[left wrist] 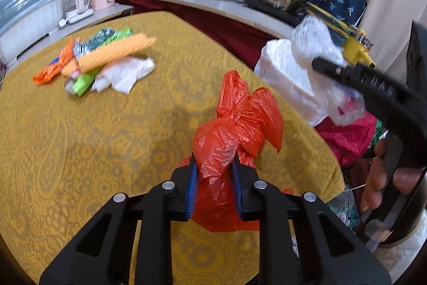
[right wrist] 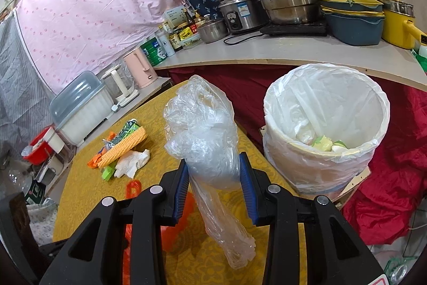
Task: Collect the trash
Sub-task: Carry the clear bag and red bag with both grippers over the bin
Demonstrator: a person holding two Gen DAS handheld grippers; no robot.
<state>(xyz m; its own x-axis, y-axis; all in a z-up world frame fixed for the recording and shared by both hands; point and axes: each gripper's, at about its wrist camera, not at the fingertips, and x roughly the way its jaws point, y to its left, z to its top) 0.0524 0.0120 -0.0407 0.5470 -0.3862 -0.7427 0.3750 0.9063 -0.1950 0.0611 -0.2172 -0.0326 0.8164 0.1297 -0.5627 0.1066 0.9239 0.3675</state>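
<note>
Trash lies on the yellow tablecloth (left wrist: 80,140). Low in the left wrist view, the left gripper (left wrist: 214,178) pinches a knotted red bag (left wrist: 234,130) between narrowed jaws. Centre of the right wrist view, the right gripper (right wrist: 213,180) clamps a clear bag (right wrist: 202,130), left of the lined bin (right wrist: 325,124). Wrappers (left wrist: 98,60) sit upper left.

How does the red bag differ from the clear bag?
The red bag is opaque; the clear bag is see-through. The red one sits in the left gripper, low over the table; the clear one is in the right gripper, near the bin. Both are crumpled plastic.
</note>
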